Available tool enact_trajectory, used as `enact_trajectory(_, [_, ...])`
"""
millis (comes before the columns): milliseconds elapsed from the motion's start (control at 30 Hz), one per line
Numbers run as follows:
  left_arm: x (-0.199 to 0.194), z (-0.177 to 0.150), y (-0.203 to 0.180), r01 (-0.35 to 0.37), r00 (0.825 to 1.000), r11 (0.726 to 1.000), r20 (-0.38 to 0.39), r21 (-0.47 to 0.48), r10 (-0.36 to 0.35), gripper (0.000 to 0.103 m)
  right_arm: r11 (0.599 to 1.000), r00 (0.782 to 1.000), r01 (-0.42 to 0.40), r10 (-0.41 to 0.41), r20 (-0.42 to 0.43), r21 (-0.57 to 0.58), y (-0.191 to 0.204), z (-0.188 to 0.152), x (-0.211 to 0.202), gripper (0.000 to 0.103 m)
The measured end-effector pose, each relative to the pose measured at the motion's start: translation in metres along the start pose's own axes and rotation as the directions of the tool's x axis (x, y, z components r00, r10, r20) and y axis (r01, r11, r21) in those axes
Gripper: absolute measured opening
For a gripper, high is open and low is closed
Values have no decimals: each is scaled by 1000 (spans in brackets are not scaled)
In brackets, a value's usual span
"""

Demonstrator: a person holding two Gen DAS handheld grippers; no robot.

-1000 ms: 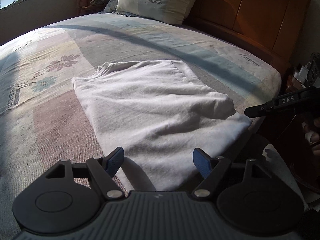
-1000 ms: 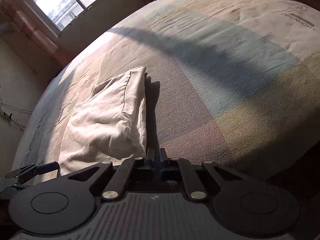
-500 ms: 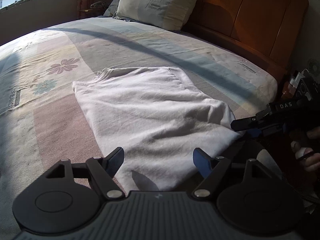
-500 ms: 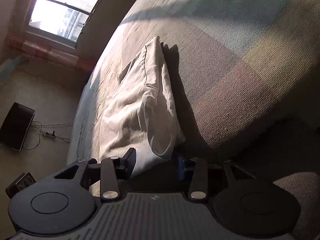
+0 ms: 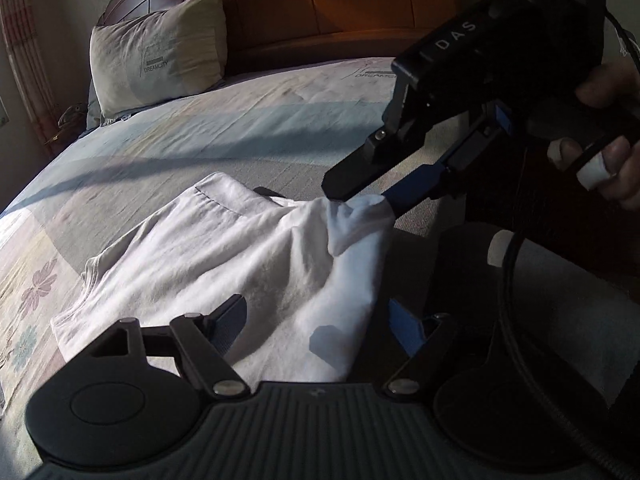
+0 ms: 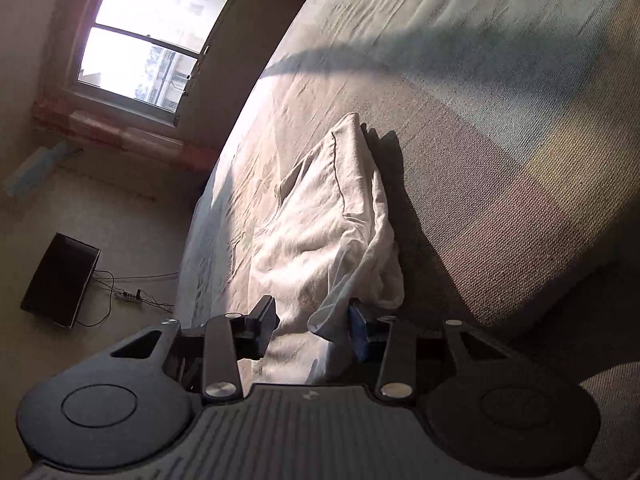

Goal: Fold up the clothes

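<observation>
Lying on the bed, white shirt, right gripper jaws parted around its corner, left gripper jaws wide, straddling its near edge.

Daylight pours from the window, blown out to white glare, and washes the bed just beside it pale. A long dark shadow band crosses the bed farther from the window. The wooden headboard sits dim. Fisheye bending curves the bed's edges, corners go black, and fabric texture looks slightly smeared.
</observation>
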State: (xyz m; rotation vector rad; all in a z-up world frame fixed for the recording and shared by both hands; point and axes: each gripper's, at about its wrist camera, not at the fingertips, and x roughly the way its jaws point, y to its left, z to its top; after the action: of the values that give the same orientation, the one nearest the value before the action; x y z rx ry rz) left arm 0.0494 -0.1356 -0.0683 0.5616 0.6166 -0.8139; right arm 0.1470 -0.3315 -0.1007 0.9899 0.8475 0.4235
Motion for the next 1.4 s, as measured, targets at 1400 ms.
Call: enact_trajectory(1400, [-85, -52, 87, -26, 988, 837, 113, -547, 104, 79, 996, 998, -63, 61, -33, -62, -19, 96, 116, 69])
